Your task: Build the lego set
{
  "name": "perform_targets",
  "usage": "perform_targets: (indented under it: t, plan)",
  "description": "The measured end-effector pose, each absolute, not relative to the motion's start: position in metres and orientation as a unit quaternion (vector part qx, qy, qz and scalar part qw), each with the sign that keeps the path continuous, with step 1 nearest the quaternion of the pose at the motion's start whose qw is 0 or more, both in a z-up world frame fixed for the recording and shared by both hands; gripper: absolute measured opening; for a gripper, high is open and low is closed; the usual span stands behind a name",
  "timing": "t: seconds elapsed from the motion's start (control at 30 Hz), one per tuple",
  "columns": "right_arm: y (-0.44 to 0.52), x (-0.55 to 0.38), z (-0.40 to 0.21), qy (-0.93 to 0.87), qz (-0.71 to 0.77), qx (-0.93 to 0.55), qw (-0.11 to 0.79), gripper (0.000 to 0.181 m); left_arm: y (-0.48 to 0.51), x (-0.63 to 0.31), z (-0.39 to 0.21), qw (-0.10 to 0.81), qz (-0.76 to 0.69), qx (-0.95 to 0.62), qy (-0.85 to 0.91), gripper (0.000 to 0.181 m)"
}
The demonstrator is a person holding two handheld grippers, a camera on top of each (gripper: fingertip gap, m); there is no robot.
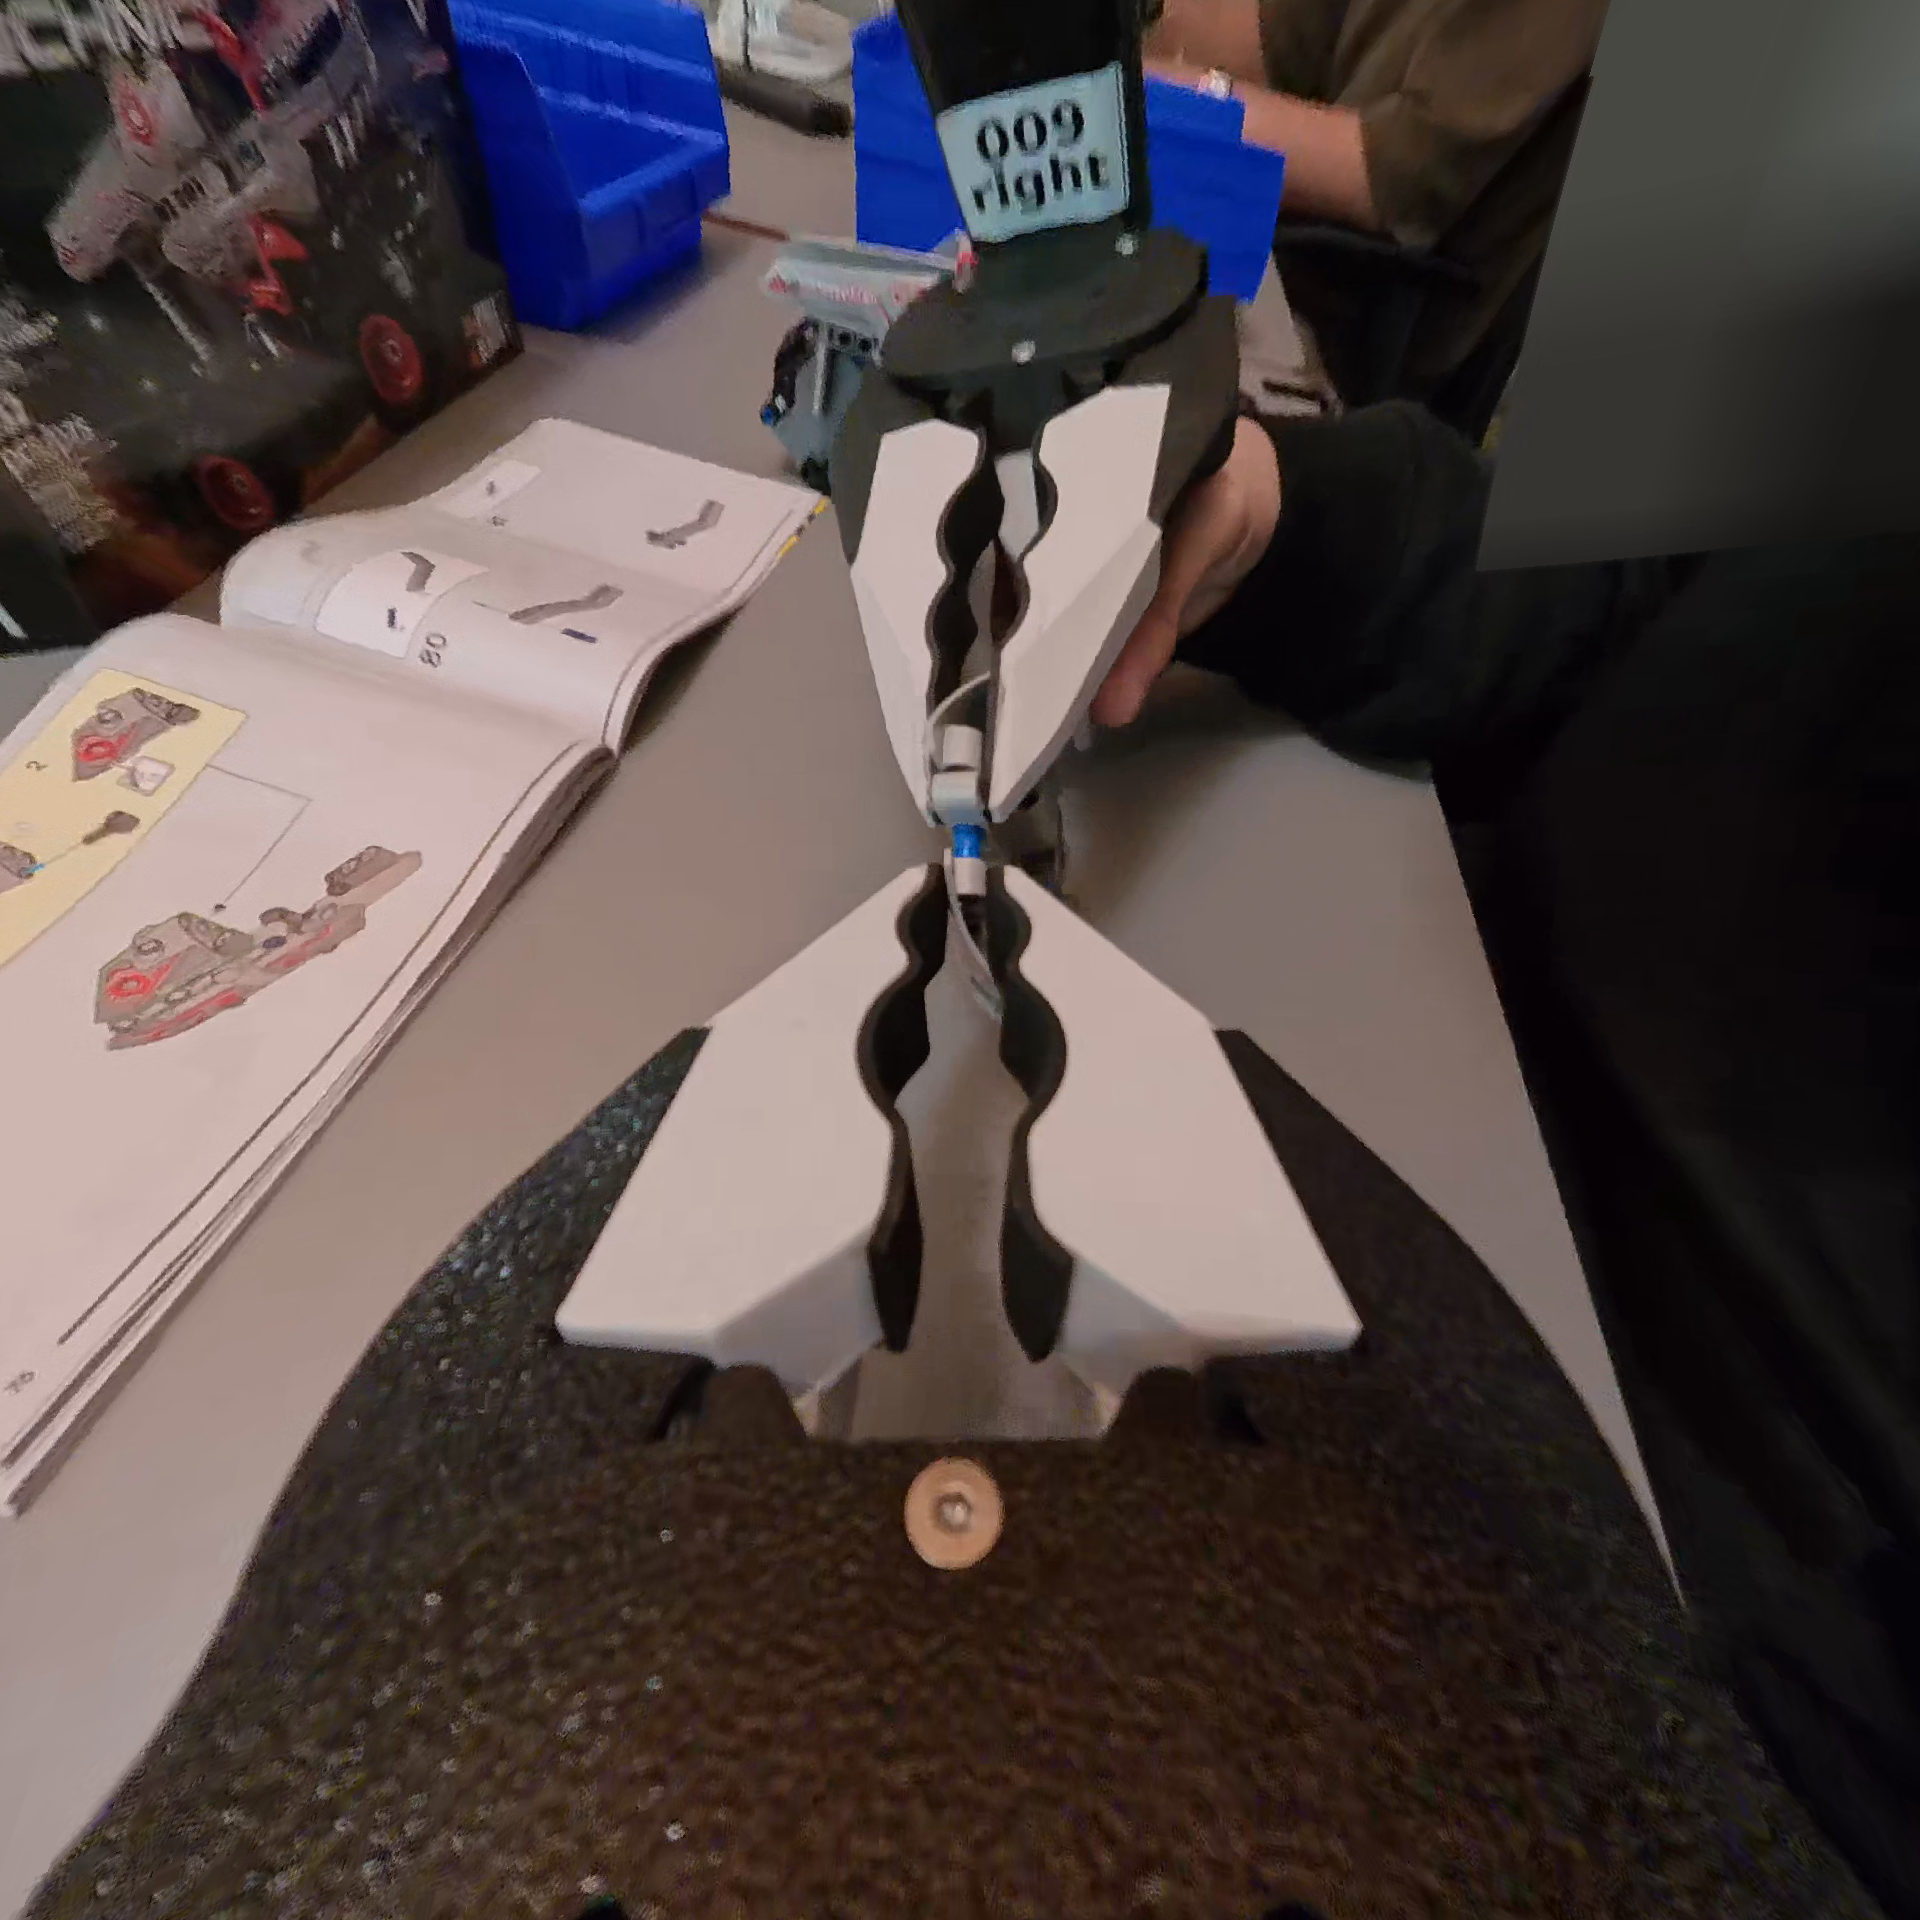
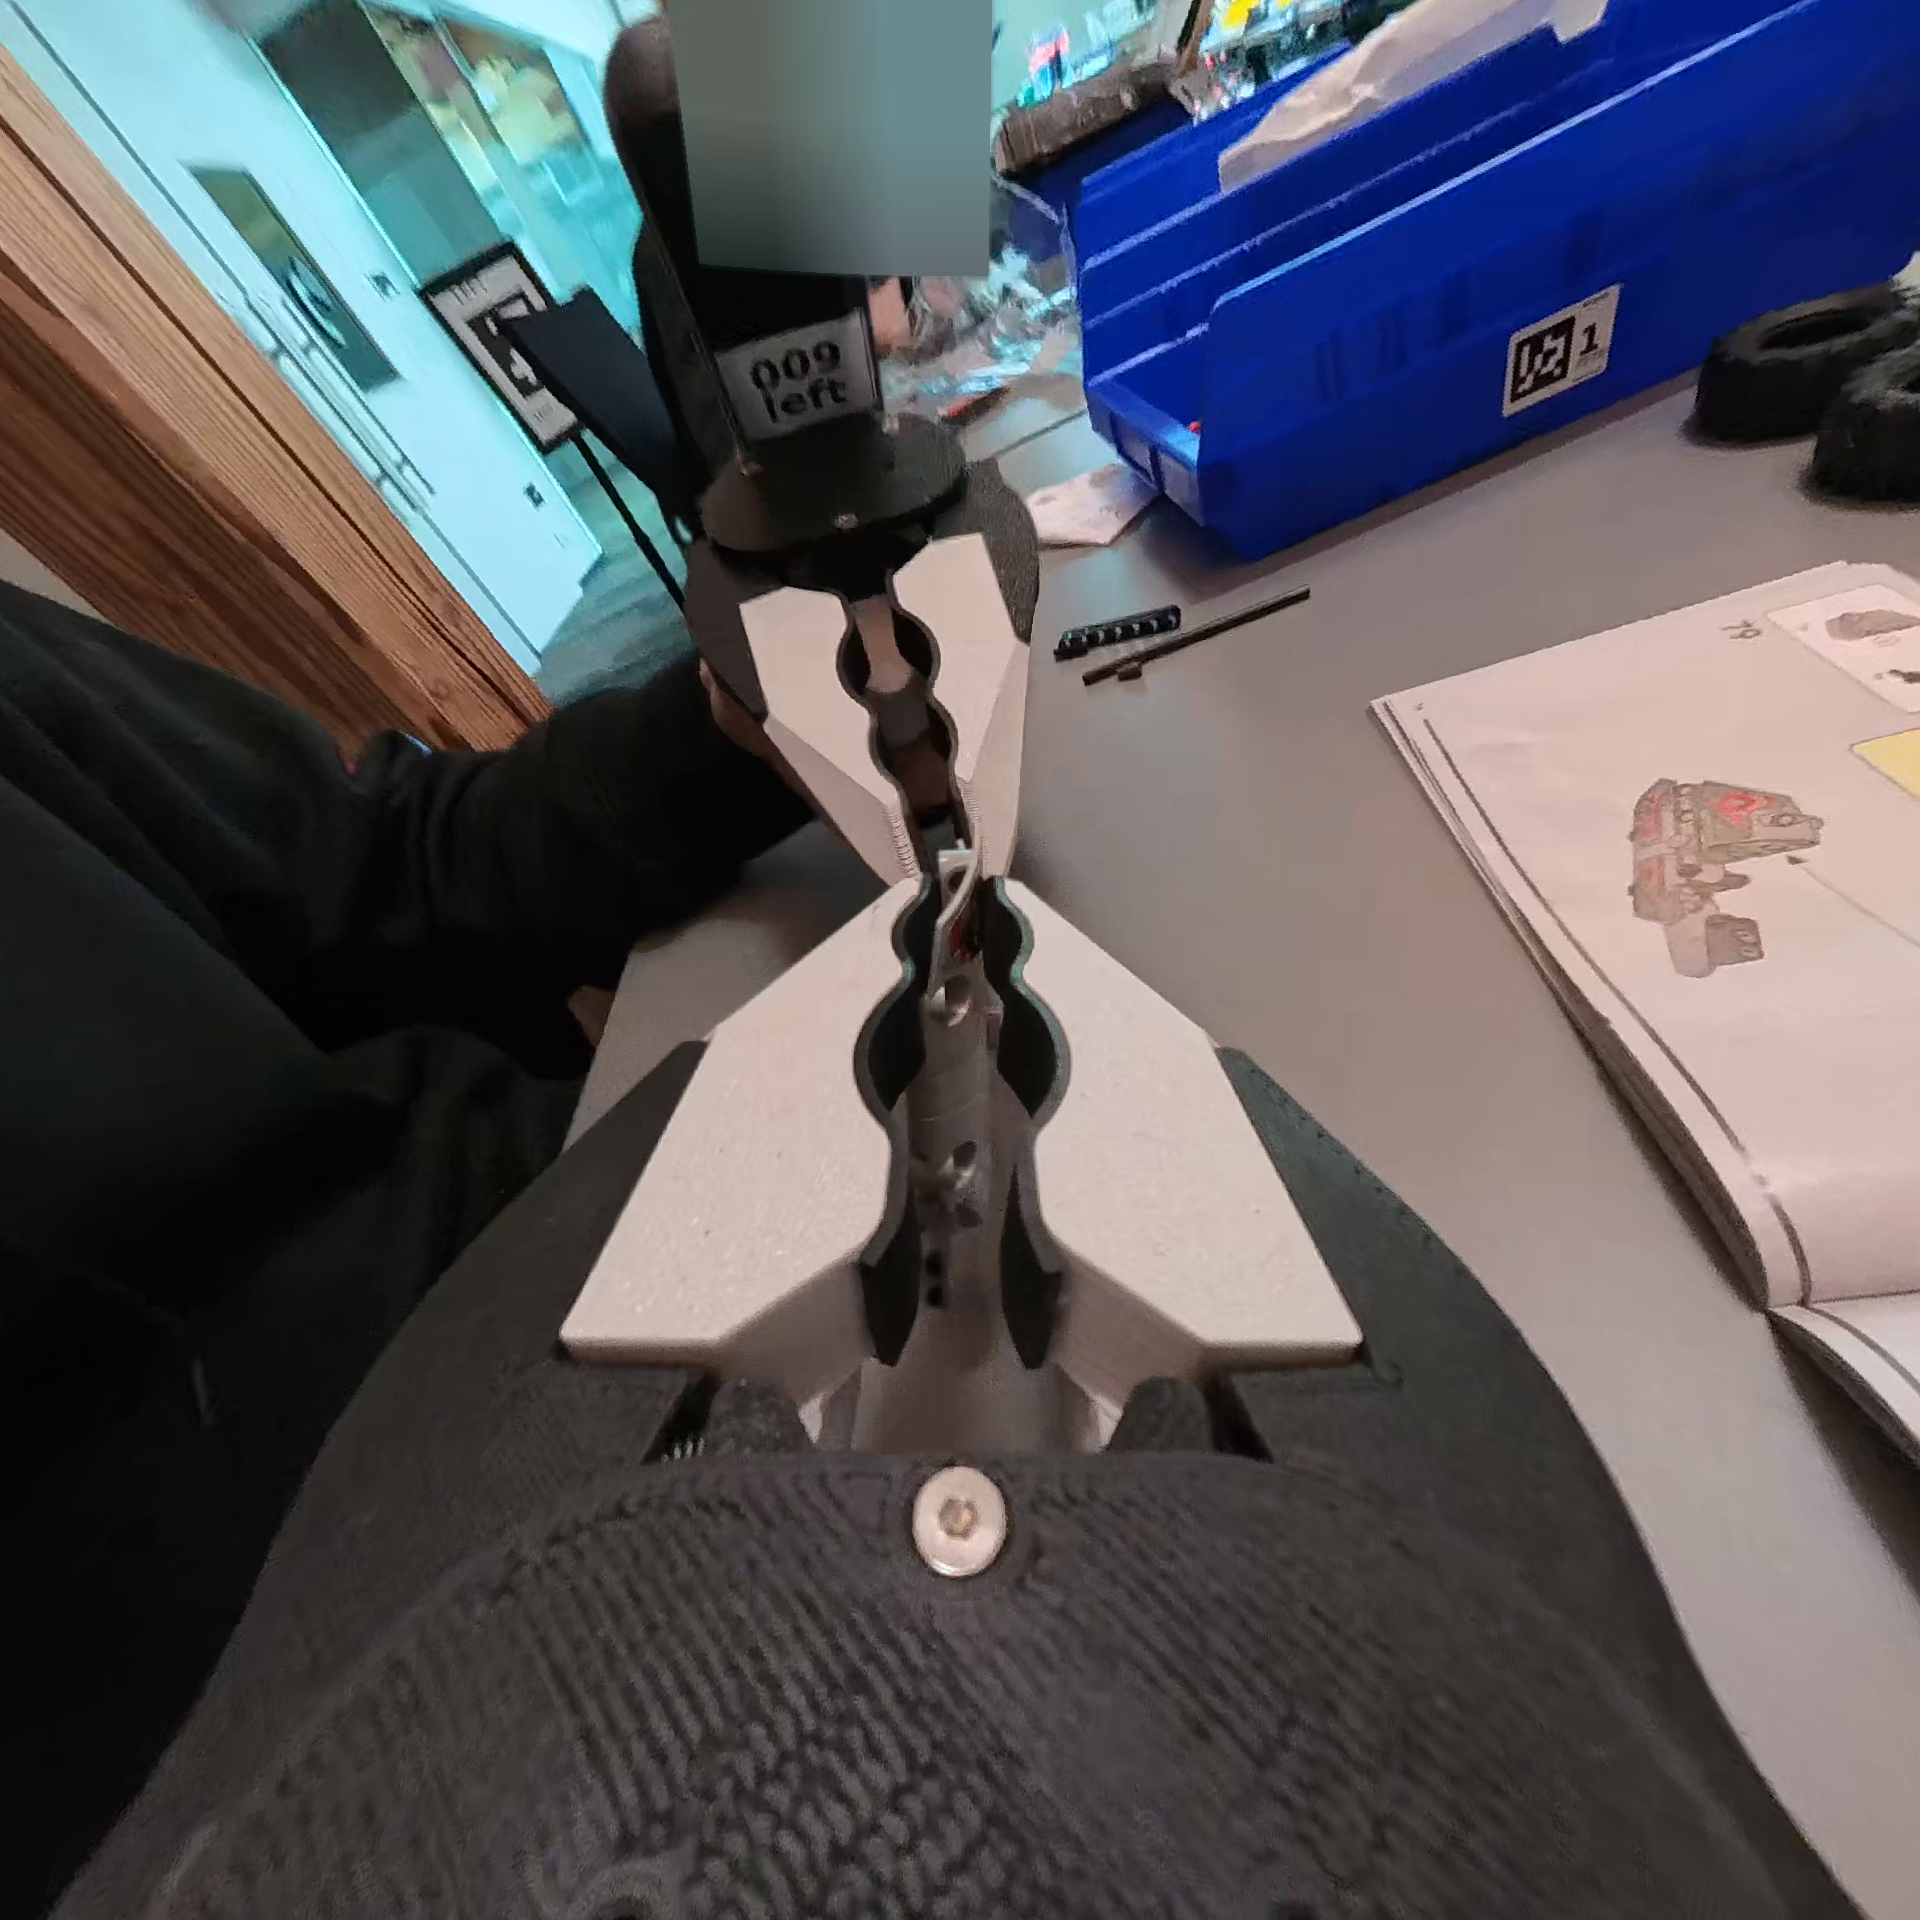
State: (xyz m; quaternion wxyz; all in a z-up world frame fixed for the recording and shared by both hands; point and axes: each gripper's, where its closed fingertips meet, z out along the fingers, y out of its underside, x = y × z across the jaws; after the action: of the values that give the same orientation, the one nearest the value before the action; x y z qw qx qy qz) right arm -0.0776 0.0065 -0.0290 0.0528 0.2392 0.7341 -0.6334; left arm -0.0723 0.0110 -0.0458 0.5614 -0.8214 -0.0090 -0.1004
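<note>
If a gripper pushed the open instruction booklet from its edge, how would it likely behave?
The instruction booklet is thick and lies open on the table, so it would probably slide as one block. Its loose top pages curve upward near the spine, so they would likely flop or buckle. Picked up by one edge, it would probably sag.

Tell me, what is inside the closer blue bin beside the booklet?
In the right wrist view, the blue bin shows a pale crumpled sheet at its top. Its front wall hides everything lower, so any bricks cannot be seen.
</note>
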Motion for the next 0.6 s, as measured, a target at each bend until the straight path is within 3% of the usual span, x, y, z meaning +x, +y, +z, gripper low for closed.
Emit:
perform_targets:
  t: [0.37, 0.47, 0.6]
  plan:
    - [0.008, -0.082, -0.016, 0.68, -0.685, 0.25, 0.081, 0.007, 0.018, -0.076, -0.025, 0.633, -0.143, -0.759, -0.044, 0.004]
    - [0.013, -0.087, -0.008, 0.638, -0.714, 0.27, 0.099, 0.006, 0.014, -0.083, -0.015, 0.657, -0.146, -0.736, -0.064, 0.024]
    - [0.028, -0.098, 0.004, 0.579, -0.75, 0.3, 0.113, 0.006, 0.009, -0.081, -0.012, 0.659, -0.18, -0.727, -0.076, 0.024]
